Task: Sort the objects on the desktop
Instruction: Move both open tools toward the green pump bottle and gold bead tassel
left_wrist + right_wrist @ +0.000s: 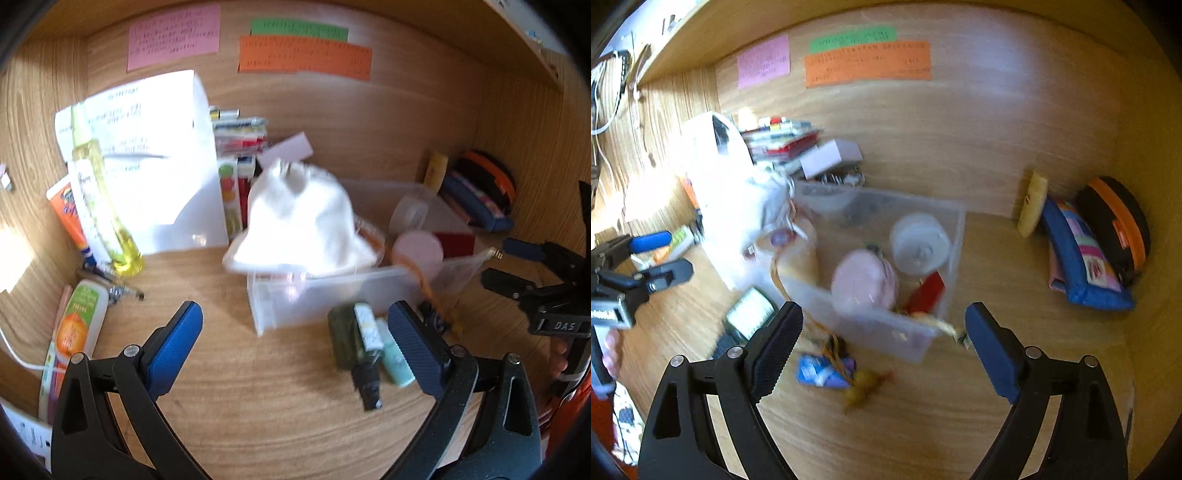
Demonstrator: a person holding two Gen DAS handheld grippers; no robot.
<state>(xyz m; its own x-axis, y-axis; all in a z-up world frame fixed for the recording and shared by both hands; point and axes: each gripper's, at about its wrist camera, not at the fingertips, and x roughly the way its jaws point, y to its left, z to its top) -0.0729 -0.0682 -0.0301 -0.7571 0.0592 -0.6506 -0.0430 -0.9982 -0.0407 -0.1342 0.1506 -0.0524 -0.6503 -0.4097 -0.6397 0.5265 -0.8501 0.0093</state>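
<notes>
A clear plastic bin (332,291) stands mid-desk with a white cloth pouch (303,221) lying over its left end. Inside the bin (879,325) are a pink round lid (864,280), a white round jar (919,247) and a red item (927,291). A dark green bottle (354,339) and a small teal tube (397,362) lie in front of it. My left gripper (295,314) is open and empty, just short of the bin. My right gripper (884,314) is open too, above a blue packet (822,369) with a yellow tassel (864,387).
A clear file stand with papers (159,155), a tall yellow bottle (103,192) and lotion tubes (81,317) crowd the left. Stacked boxes (240,133) sit behind the bin. A blue pencil case (1082,258) and a black-orange case (1115,221) lean at the right wall.
</notes>
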